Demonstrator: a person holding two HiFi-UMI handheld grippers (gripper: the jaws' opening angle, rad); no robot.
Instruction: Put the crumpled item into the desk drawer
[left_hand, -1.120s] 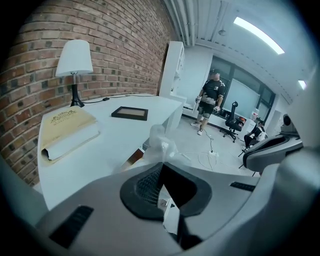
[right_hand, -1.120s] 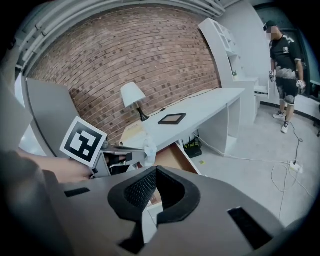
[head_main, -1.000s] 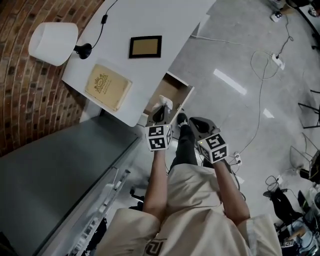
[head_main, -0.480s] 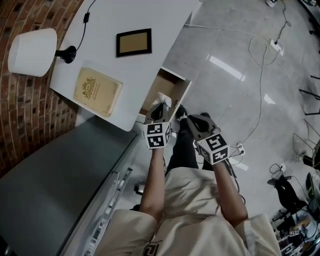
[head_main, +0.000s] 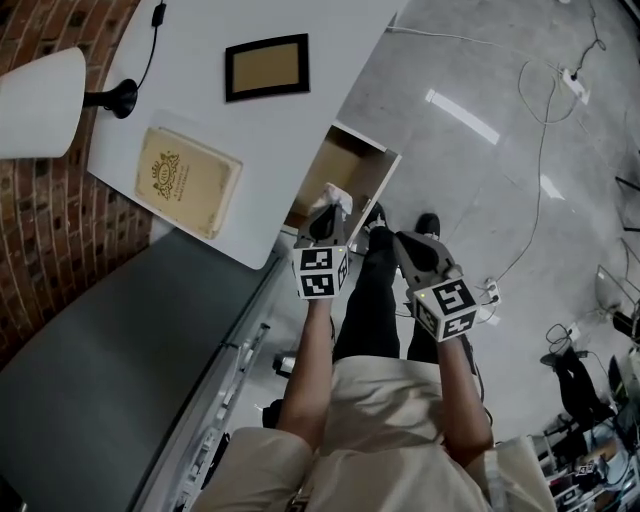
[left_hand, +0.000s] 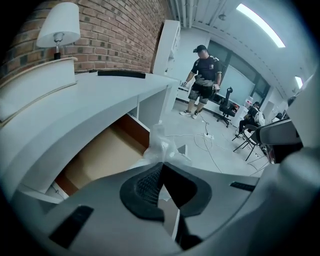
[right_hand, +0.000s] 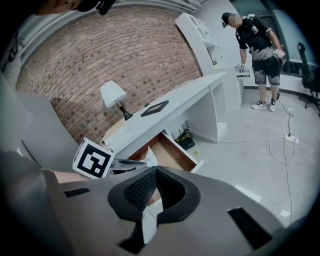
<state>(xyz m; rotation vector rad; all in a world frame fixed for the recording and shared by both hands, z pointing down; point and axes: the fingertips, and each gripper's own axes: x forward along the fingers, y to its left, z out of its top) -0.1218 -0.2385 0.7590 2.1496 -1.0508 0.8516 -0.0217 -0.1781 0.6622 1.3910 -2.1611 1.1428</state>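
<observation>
Drawer stands pulled out from the white surface in the middle of the head view, its brown inside bare. The left hand-held gripper points at the drawer's lower end in the frame, with its jaws closed on the crumpled item, a white, see-through wad that sticks out past the tips. In the left gripper view the crumpled item rises straight from the closed tips of the left hand-held gripper, just right of the drawer and against the grey floor. It is held in the air, not inside the drawer.

The right hand-held gripper hangs beside the left one, lower right of centre. Its own view shows the right hand-held gripper with jaws pressed together and nothing between them. Beyond them lie the crumpled item and the drawer.

On the surface, upper left in the head view, lie a book, a dark frame and a lamp. A person stands far off in the upper middle of the left gripper view.
</observation>
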